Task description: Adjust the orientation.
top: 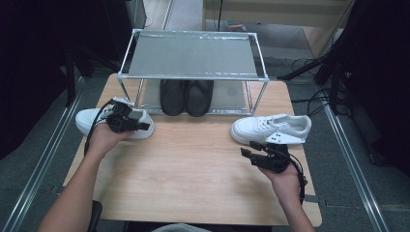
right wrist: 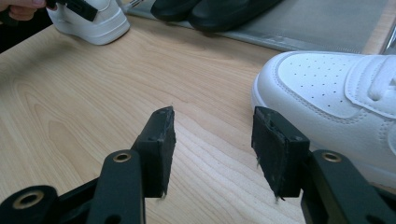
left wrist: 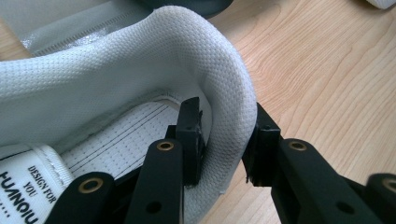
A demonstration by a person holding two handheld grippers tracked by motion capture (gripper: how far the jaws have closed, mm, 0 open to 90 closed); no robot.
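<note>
A white sneaker (top: 87,121) lies at the table's left, heel toward the middle. My left gripper (top: 143,126) is shut on its padded heel collar (left wrist: 224,60): one jaw sits inside the shoe above the insole, the other outside, and both pads touch the collar (left wrist: 226,140). A second white sneaker (top: 270,128) lies at the right, toe pointing left. My right gripper (top: 249,150) hovers just in front of that toe (right wrist: 327,93), open, with bare wood between its jaws (right wrist: 212,149).
A metal shelf rack (top: 188,53) stands at the table's back edge, with a pair of black shoes (top: 186,96) on its lower mesh level. Light wooden tabletop (top: 193,164) lies between the hands. Dark stands and cables flank the table.
</note>
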